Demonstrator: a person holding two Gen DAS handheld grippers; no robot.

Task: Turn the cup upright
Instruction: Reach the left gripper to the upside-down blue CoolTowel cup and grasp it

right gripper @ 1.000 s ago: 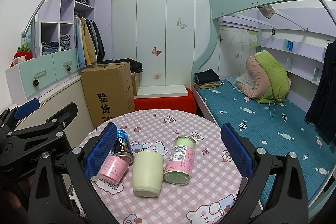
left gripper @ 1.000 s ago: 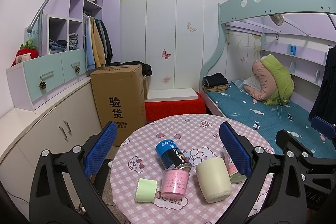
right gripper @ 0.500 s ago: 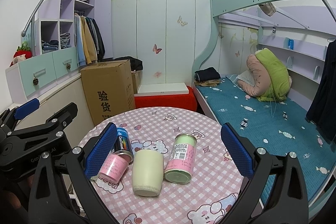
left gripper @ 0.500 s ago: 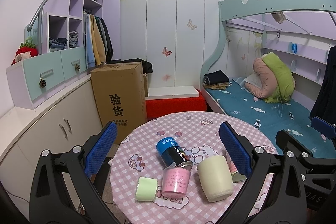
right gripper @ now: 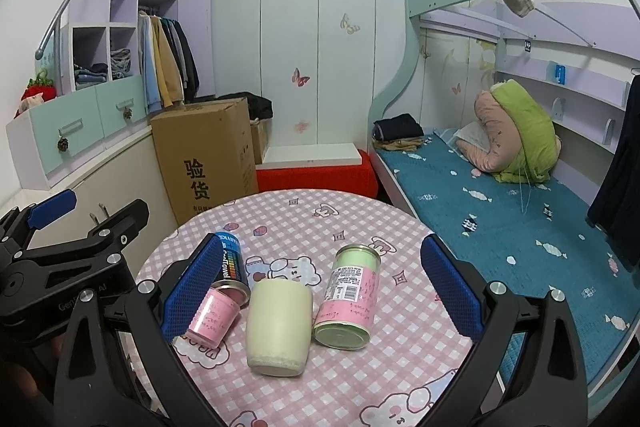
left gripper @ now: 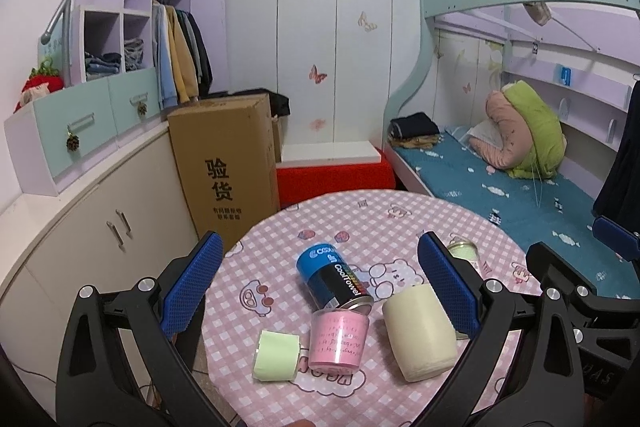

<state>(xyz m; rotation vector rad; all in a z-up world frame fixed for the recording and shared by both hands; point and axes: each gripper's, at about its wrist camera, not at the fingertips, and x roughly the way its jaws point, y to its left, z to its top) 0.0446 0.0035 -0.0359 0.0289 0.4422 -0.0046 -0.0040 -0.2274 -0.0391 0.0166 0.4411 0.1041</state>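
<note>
A cream cup [right gripper: 279, 327] lies on its side on the round pink checked table [right gripper: 320, 223], its closed base toward me. It also shows in the left wrist view [left gripper: 418, 337]. My right gripper [right gripper: 320, 291] is open, hovering above the table with the cup between and below its blue pads [right gripper: 448, 291]. My left gripper [left gripper: 320, 291] is open, hovering to the left; its body shows in the right wrist view [right gripper: 60, 267]. Neither holds anything.
A blue-black can [left gripper: 334, 277], a pink can [left gripper: 338, 337] and a small green roll [left gripper: 276, 355] lie left of the cup. A pink-green can [right gripper: 352, 297] lies right of it. A cardboard box [left gripper: 226, 163], cabinets and a bed [right gripper: 500, 211] surround the table.
Both grippers drifted slightly; the view shifted a little. The cup and cans have not moved.
</note>
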